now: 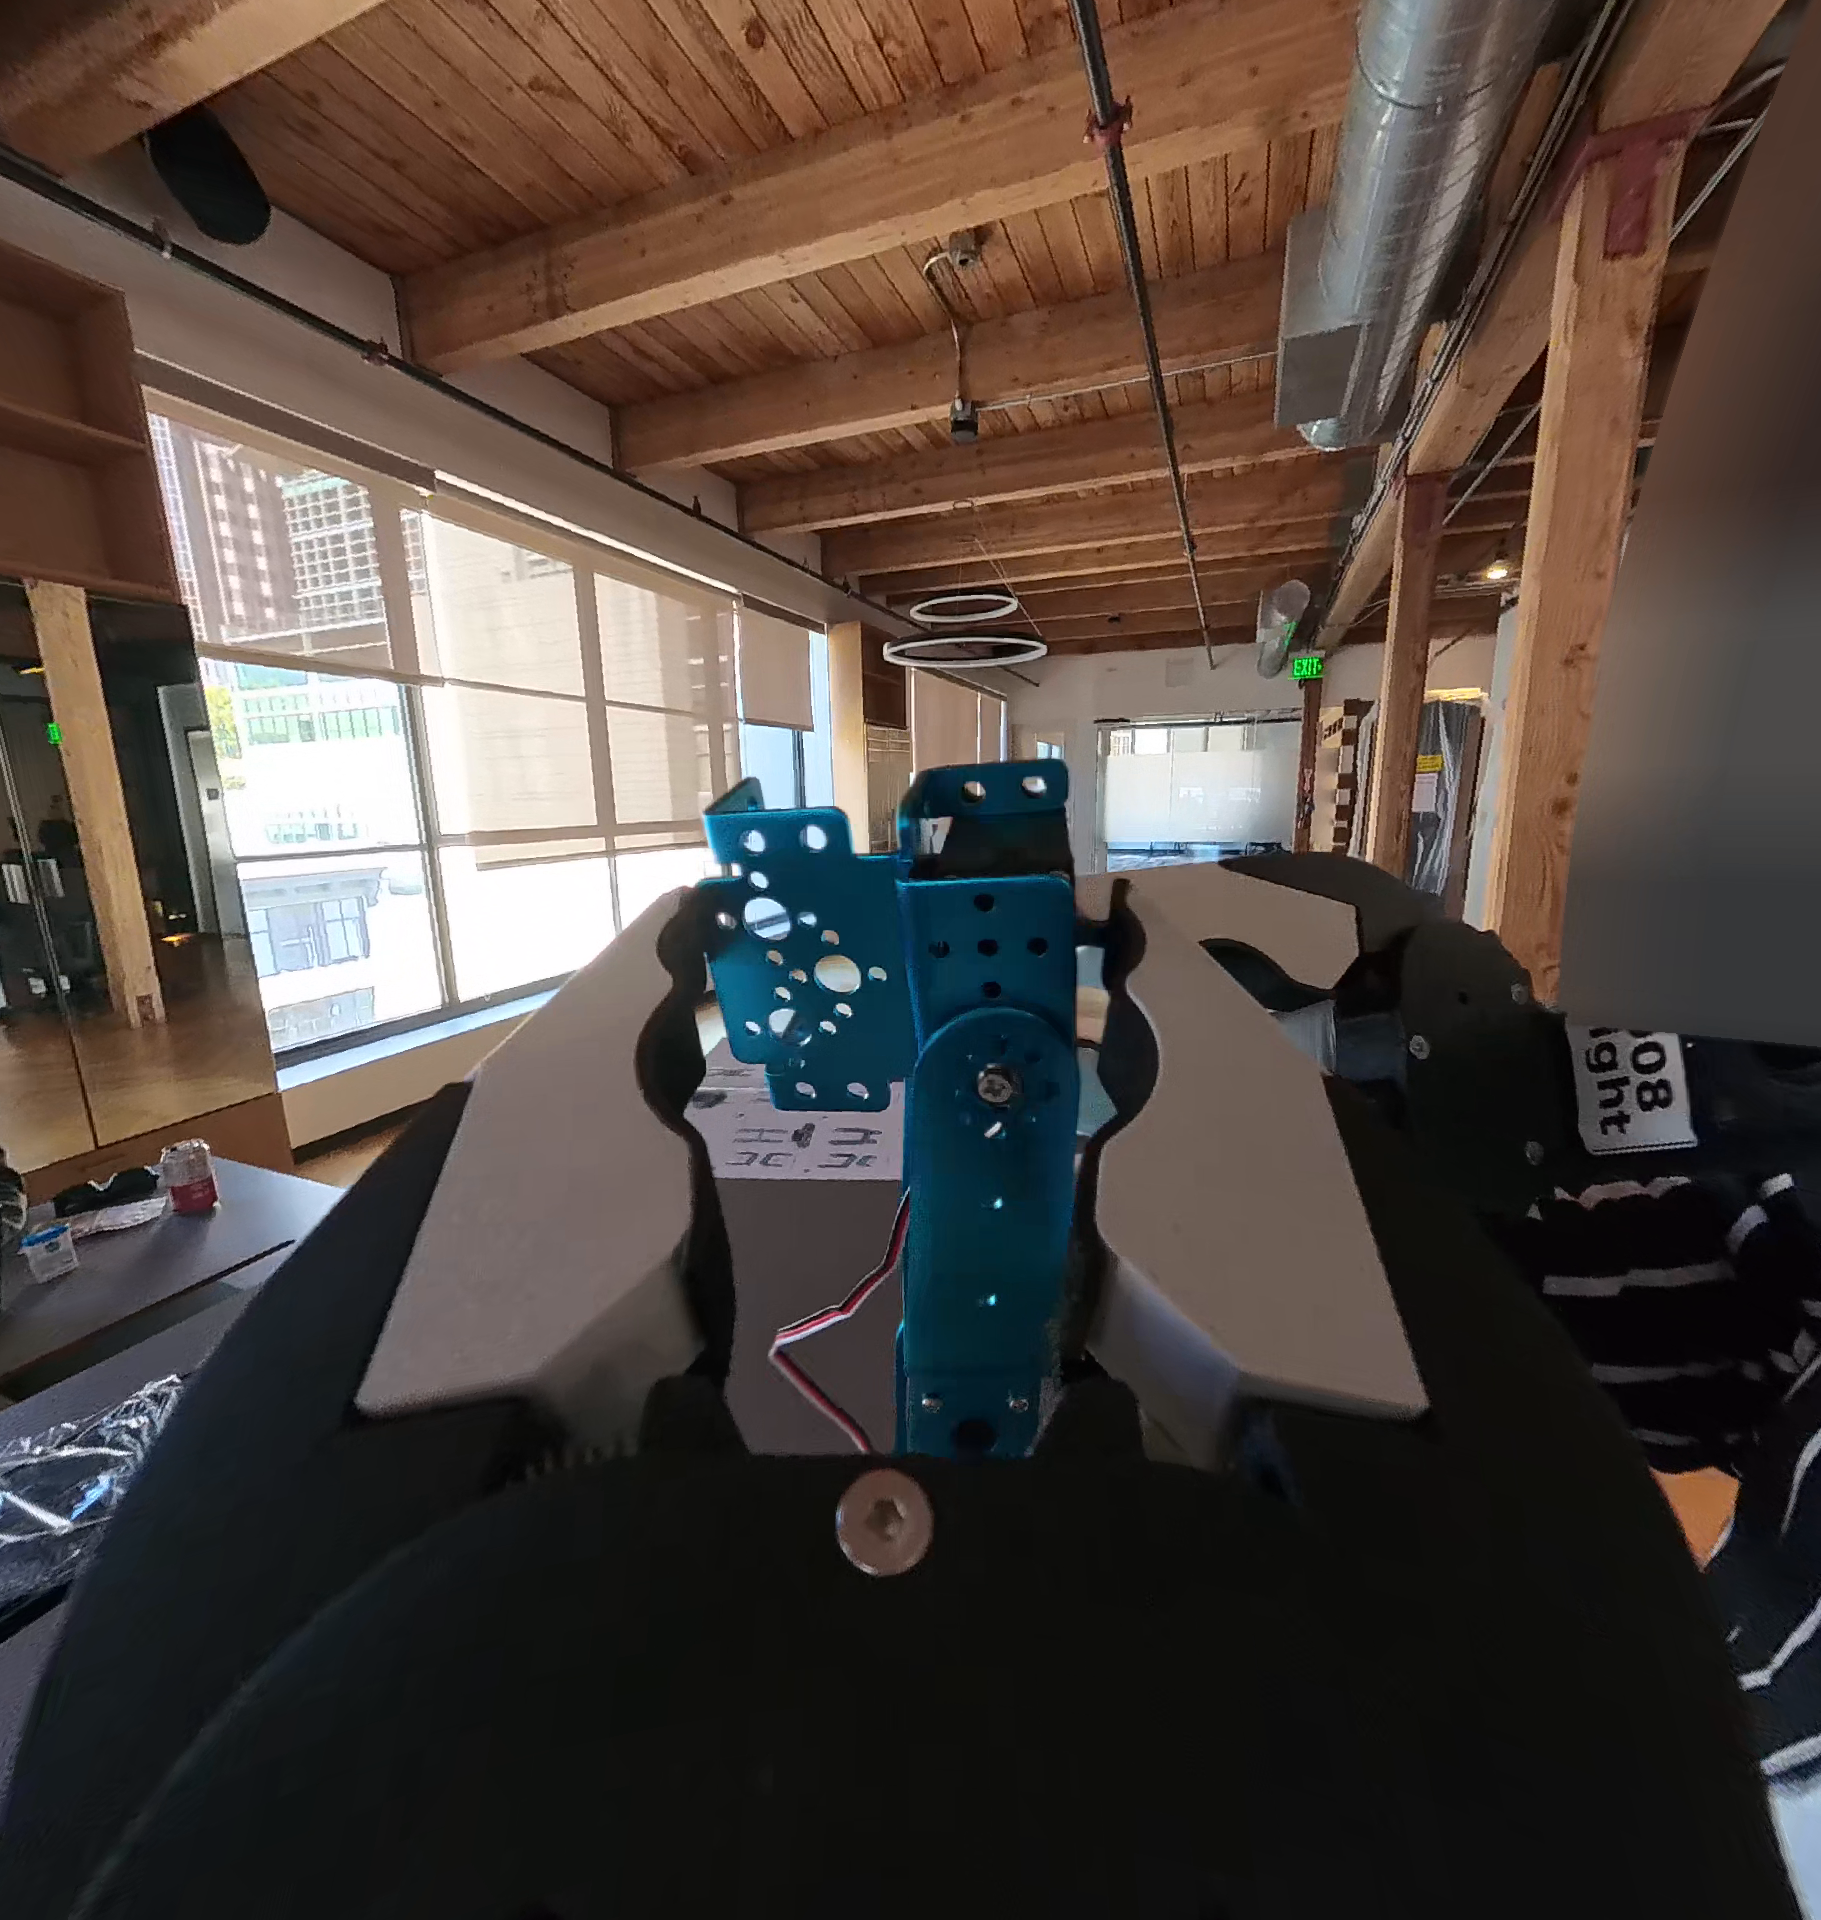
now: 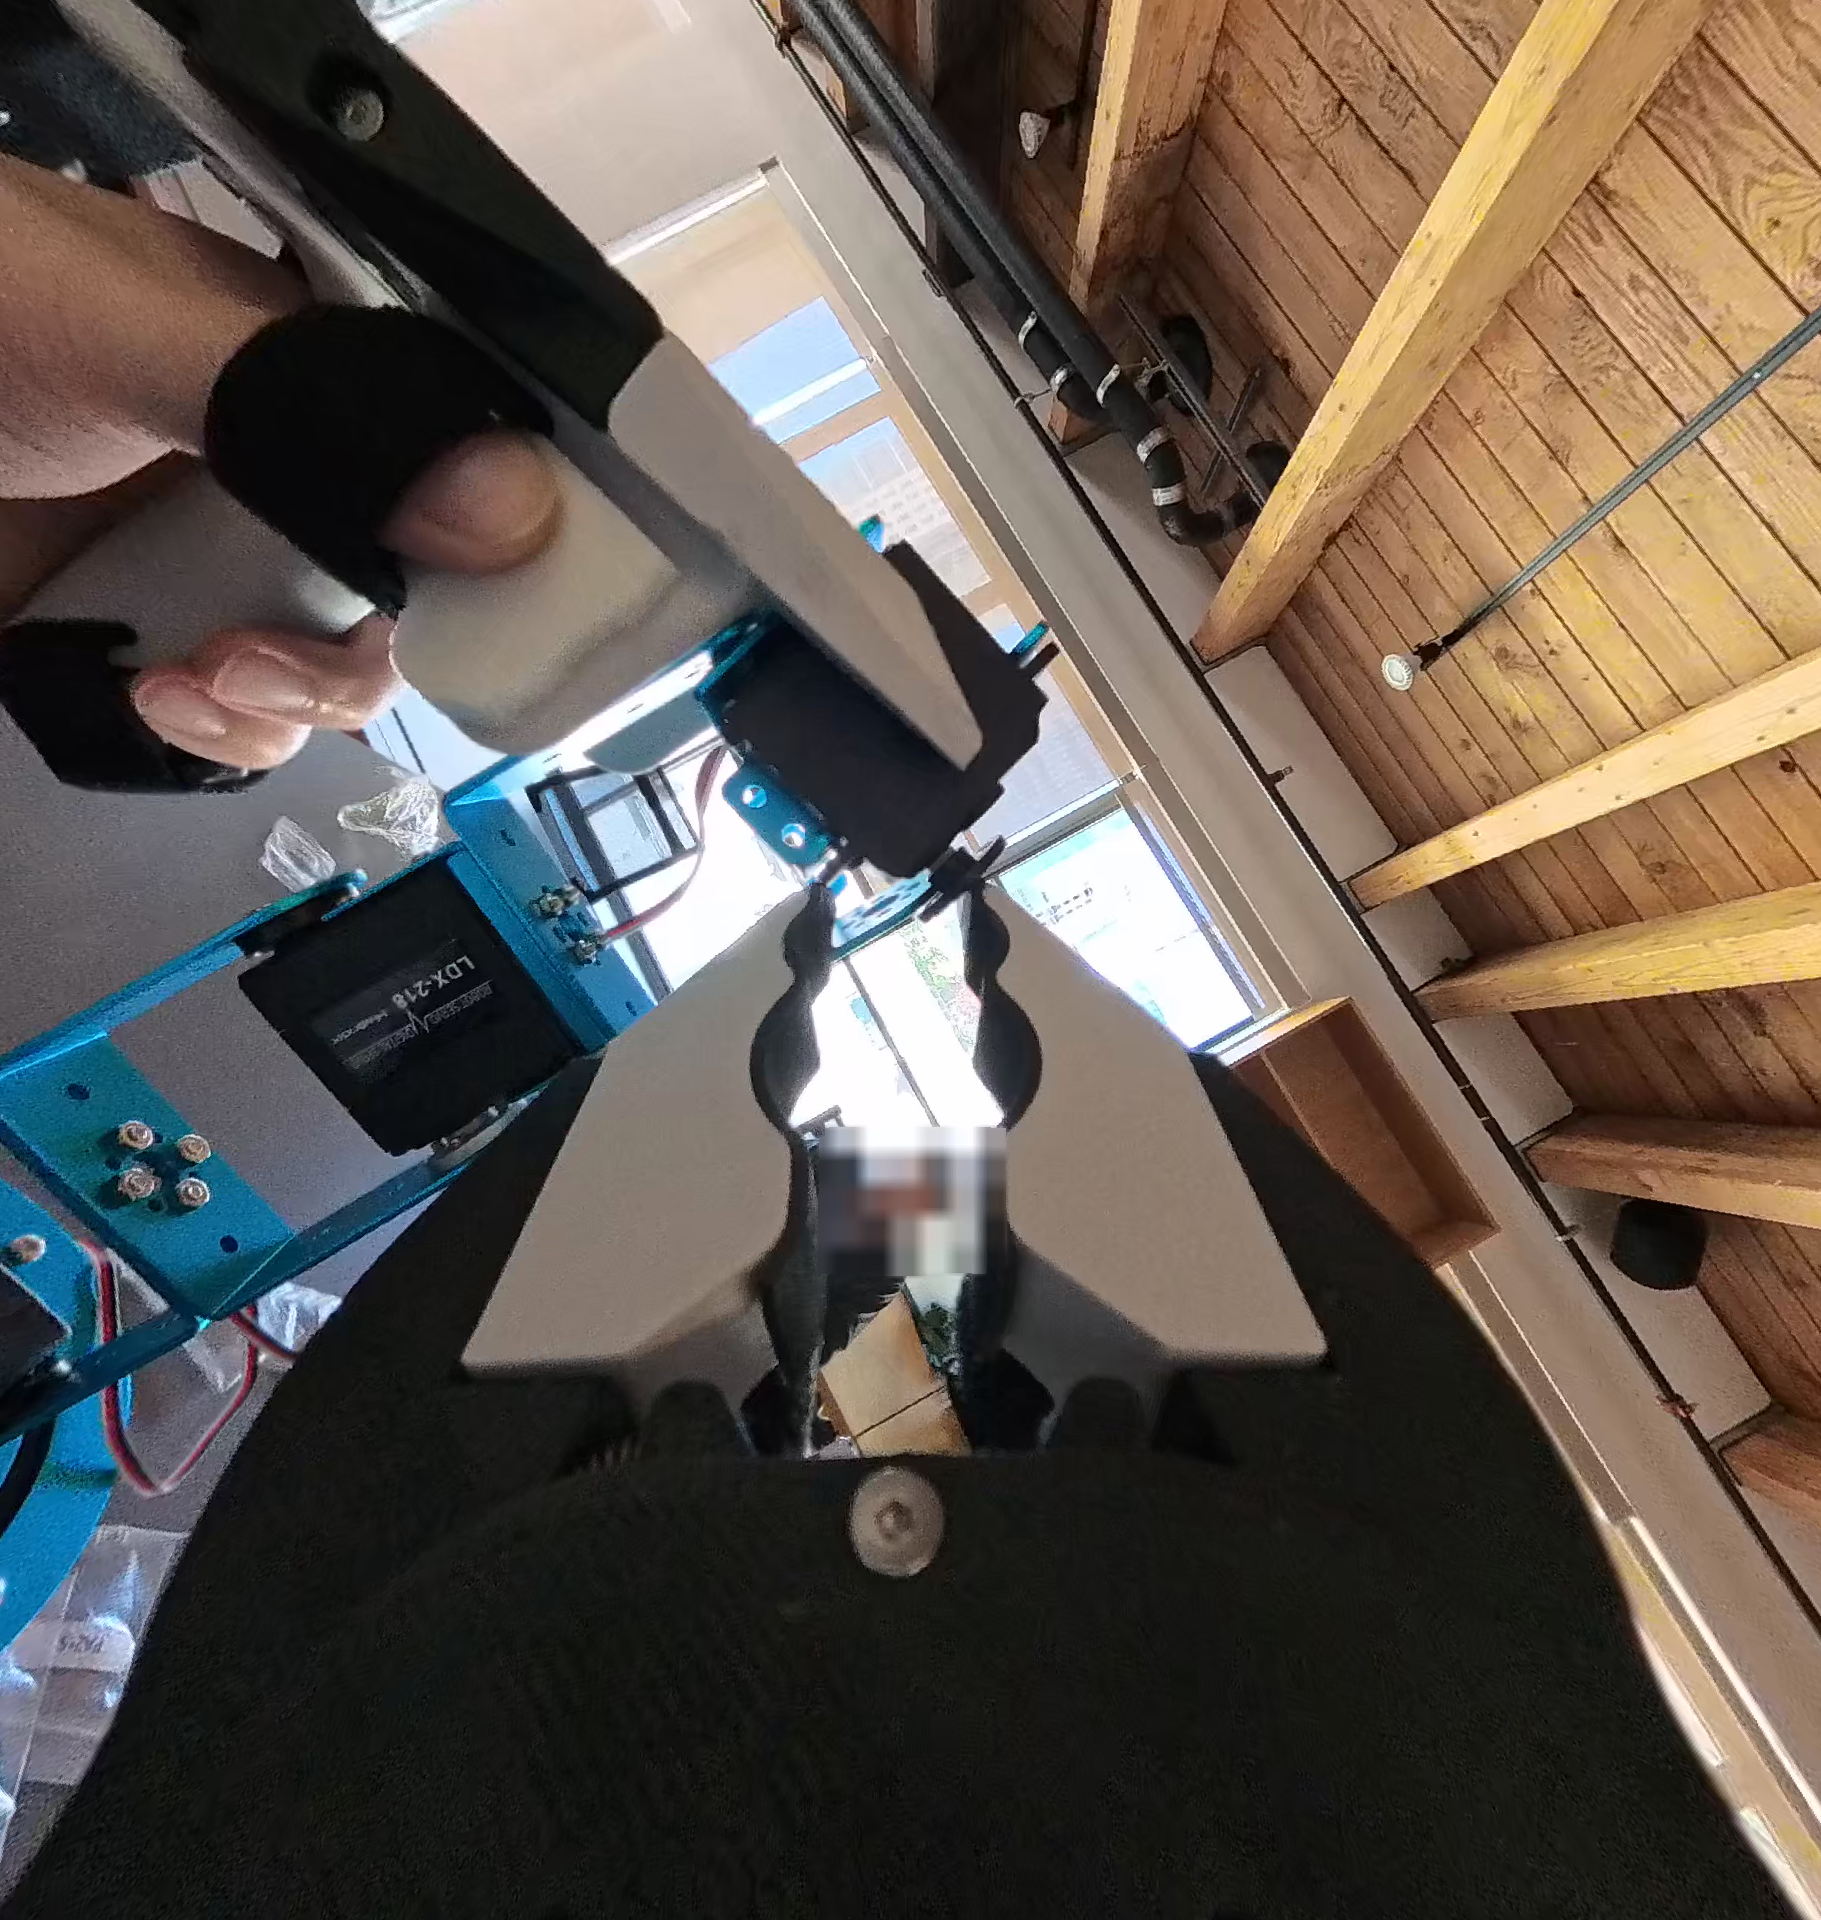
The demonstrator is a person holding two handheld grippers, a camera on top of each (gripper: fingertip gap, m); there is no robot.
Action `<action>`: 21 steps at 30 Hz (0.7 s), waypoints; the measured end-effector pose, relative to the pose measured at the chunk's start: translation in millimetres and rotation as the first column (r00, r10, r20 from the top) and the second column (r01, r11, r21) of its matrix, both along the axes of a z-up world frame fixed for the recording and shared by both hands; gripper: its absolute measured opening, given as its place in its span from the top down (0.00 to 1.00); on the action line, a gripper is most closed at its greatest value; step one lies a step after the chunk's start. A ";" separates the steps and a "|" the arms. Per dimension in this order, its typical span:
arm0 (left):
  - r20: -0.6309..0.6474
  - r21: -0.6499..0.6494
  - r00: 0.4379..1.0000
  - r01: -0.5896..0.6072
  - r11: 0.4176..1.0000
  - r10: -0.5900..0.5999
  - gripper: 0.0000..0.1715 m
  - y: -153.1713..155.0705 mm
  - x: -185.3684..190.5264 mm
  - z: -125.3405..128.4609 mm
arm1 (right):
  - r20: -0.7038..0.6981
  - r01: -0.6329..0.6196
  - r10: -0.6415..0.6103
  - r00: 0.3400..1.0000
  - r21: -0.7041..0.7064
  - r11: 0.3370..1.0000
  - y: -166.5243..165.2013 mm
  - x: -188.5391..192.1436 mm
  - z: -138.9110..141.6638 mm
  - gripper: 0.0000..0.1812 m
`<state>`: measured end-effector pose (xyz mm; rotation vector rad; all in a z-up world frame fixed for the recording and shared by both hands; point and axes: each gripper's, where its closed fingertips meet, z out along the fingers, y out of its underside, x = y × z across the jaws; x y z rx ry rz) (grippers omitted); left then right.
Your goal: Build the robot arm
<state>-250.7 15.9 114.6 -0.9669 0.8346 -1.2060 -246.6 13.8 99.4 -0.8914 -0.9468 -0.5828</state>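
Holding a blue servo bracket assembly (image 1: 989,1091) aloft, left claw (image 1: 885,1039) has its fingers part-closed around the upright piece, right pad touching it; gap on the left side, so grip looks loose. Red-white-black servo lead (image 1: 833,1340) dangles between the fingers. Right claw (image 2: 890,925) is nearly closed, tips pinching what looks like a small perforated blue plate (image 2: 870,914) at the assembly's end, hard to be sure. Larger blue frame with black servo (image 2: 407,1008) sits lower left, partly built, screws fitted. Dark bench (image 1: 158,1247) below carries a can (image 1: 189,1174).
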 end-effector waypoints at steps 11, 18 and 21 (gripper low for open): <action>-0.013 -0.043 1.000 -0.009 0.999 0.009 0.60 3.8 4.0 -1.7 | -0.034 -0.007 0.006 0.999 -0.012 1.000 -1.1 2.7 -0.9 0.87; -0.038 -0.043 0.997 -0.071 0.997 0.069 0.60 7.5 0.4 -1.9 | -0.134 -0.019 0.010 0.991 -0.064 0.998 3.1 1.2 -2.5 0.88; -0.058 -0.040 0.995 -0.088 0.995 0.085 0.60 8.2 0.1 -2.0 | -0.190 -0.017 0.002 0.982 -0.075 0.997 4.6 1.7 -3.1 0.89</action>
